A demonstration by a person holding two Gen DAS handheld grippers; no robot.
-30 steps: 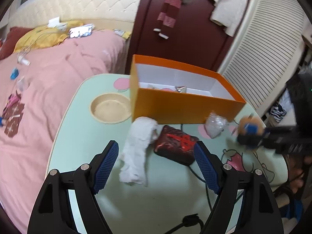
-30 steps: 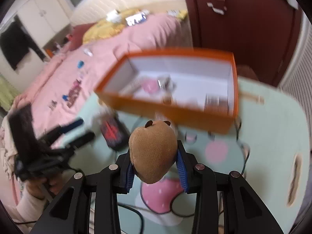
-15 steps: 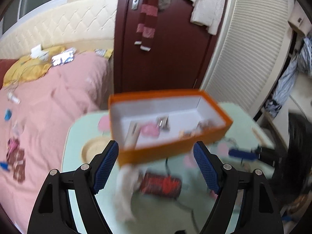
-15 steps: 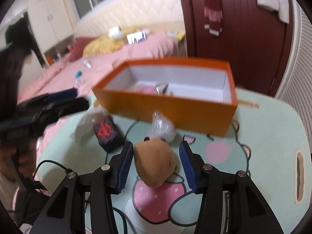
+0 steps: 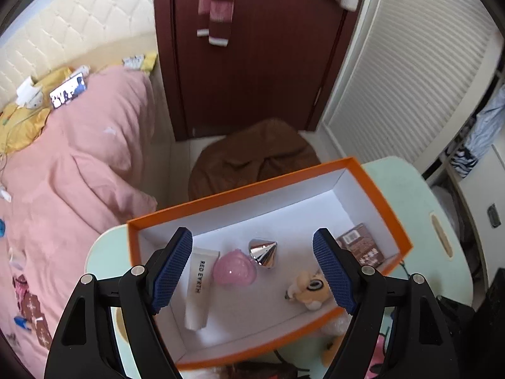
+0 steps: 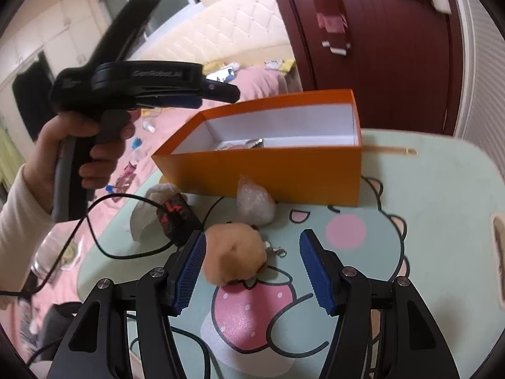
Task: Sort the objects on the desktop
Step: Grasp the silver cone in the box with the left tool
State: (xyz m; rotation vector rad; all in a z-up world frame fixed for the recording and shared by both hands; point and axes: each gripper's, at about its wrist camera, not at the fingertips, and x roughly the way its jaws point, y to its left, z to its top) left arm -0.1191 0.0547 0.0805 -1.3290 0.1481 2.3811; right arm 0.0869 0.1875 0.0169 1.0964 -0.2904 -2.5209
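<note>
brown plush sitting loose on the table, box filling up

on the mint green table (image 6: 442, 189) with the cartoon print, the right gripper (image 6: 252, 268) is pointing down at a round brown plush toy (image 6: 235, 257) that is lying on the tabletop between its blue pads. the jaws are opening right now; the left pad looks like it is touching or just beside the plush, while the right pad is standing well apart from it, so nothing is being pinched.

behind the plush, a crumpled clear plastic bag (image 6: 254, 203) is resting against the front wall of the orange box (image 6: 268, 170). a black and red pouch (image 6: 176, 218) and a white wad of tissue (image 6: 143, 218) are lying to the left of it, with a black cable (image 6: 104, 246) looping past.

the left gripper (image 5: 252, 271) is hovering above the open box, jaws spread wide and holding nothing. a person's hand (image 6: 82, 151) is gripping its handle in the right wrist view. inside the box, a white tube (image 5: 200, 287), a pink shell-like thing (image 5: 233, 268), a shiny silver cone (image 5: 262, 251), a small tan plush figure (image 5: 307, 289) and a brown packet (image 5: 359, 248) are lying on the white floor.

a pink bed (image 5: 79, 173) is sitting beside the table.
</note>
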